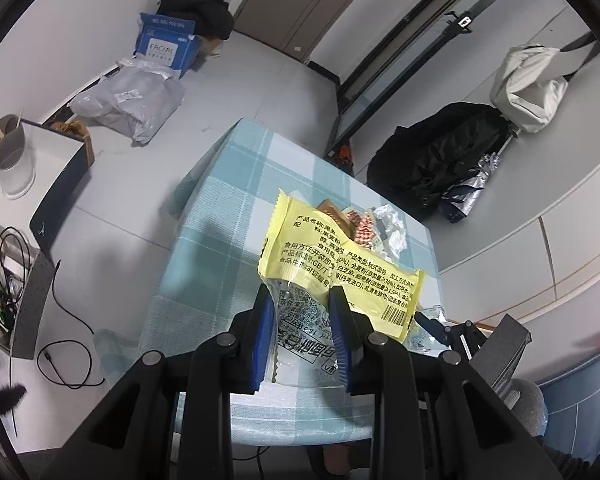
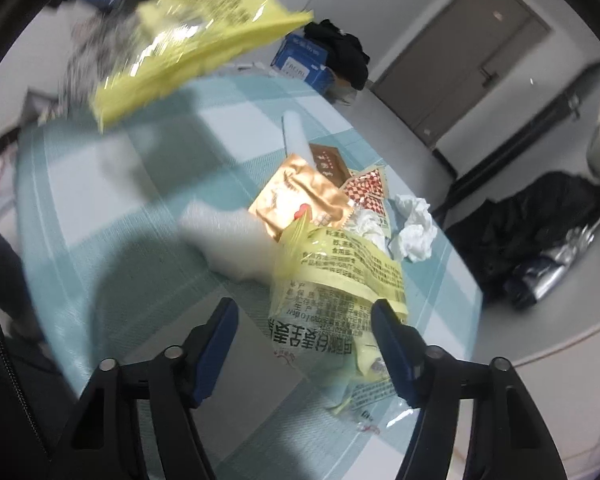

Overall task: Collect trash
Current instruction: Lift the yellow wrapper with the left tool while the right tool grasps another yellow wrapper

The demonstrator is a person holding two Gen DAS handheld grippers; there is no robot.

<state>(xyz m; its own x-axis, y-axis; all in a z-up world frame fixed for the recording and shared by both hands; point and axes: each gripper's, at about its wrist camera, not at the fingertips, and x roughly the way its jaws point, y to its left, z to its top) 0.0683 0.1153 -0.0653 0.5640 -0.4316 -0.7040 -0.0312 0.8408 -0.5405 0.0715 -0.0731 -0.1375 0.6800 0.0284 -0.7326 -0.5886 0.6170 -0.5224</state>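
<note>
My left gripper (image 1: 302,298) is shut on a yellow and clear bread wrapper (image 1: 340,256) and holds it above the checked table (image 1: 220,220). The same wrapper (image 2: 188,36) shows blurred at the upper left of the right wrist view. My right gripper (image 2: 304,316) is open, low over the table, with a second yellow wrapper (image 2: 336,292) lying between its fingers. Beyond it lie a gold wrapper (image 2: 300,200), a red-checked packet (image 2: 366,188), a crumpled white tissue (image 2: 414,228) and a white tube (image 2: 296,132).
On the floor are a blue box (image 1: 168,42), a grey plastic bag (image 1: 136,100), a black backpack (image 1: 440,160) and a loose cable (image 1: 64,344). A white table with a cup (image 1: 10,160) stands left. A curved grey counter (image 1: 560,140) is right.
</note>
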